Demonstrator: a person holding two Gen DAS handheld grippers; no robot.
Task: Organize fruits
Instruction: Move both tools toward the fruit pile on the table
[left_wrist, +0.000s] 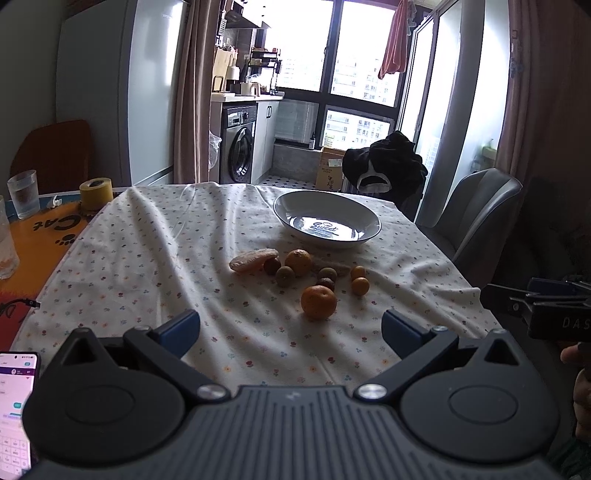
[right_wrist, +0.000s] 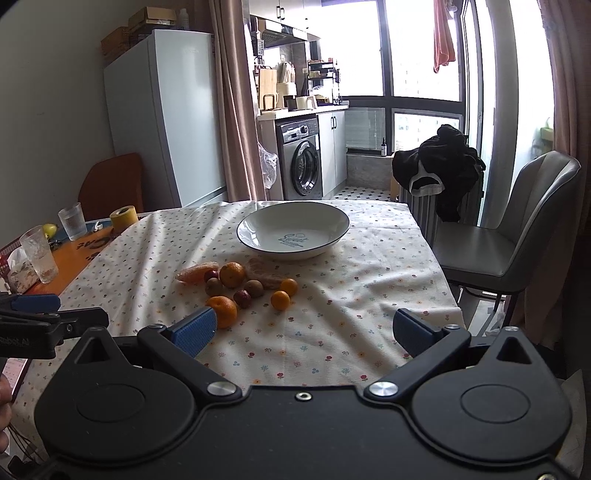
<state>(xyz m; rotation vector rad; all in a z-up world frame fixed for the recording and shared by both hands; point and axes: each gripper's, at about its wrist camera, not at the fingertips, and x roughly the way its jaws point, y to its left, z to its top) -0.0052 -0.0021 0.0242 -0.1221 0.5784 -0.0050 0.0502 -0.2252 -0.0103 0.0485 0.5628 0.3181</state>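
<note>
Both claws hang spread wide and empty over the near cloth, and the nearest orange (left_wrist: 318, 302) sits dead ahead of the left claw (left_wrist: 290, 334), lower centre of its view, with the empty bowl (left_wrist: 373, 218) beyond the fruit pile.

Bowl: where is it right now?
The white bowl sits empty on the floral tablecloth, just beyond the fruit cluster, toward the grey chair side in both wrist views.
</note>
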